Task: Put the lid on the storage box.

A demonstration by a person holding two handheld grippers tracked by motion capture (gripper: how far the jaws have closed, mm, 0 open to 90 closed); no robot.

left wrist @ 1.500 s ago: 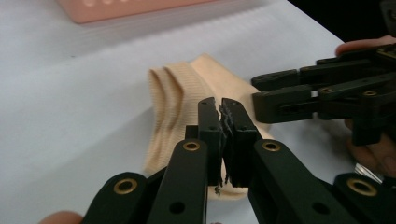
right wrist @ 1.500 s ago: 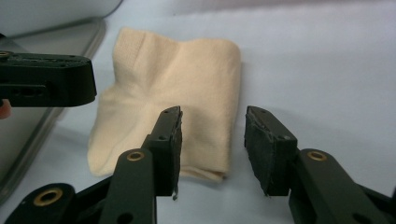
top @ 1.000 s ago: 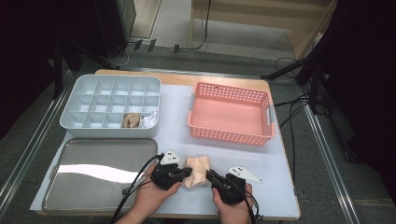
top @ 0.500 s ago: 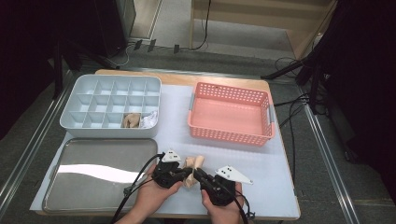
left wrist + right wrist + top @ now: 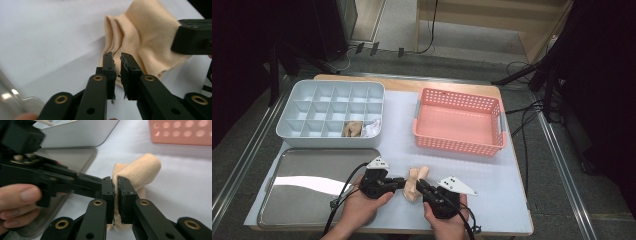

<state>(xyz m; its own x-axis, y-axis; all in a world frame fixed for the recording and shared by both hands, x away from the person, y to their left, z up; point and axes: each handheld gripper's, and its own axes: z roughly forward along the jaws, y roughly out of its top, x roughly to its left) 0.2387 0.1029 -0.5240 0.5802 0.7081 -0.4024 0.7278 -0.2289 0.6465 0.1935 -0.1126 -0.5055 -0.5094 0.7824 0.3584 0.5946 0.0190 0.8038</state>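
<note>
A beige sock [image 5: 414, 176] lies bunched on the white table mat near the front edge, between my two grippers. My left gripper [image 5: 404, 183] reaches in from the left. In the left gripper view its jaws [image 5: 117, 58] stand almost together, with only a thin slit between them, nipping the edge of the sock [image 5: 142, 37]. My right gripper [image 5: 420, 185] comes from the right. In the right gripper view it [image 5: 115, 182] is shut on a fold of the sock [image 5: 142, 170], and the left gripper's fingers [image 5: 82, 181] meet it from the left.
A shiny metal tray [image 5: 312, 180] lies just left of the hands. Behind it a grey compartment box [image 5: 327, 141] holds a beige item [image 5: 353, 129] and a white one [image 5: 372, 128]. At the back right stands an empty pink basket [image 5: 458, 145].
The right gripper has moved left toward the left gripper, and the left gripper has shifted slightly left. The sock between them is more bunched and folded than before.
</note>
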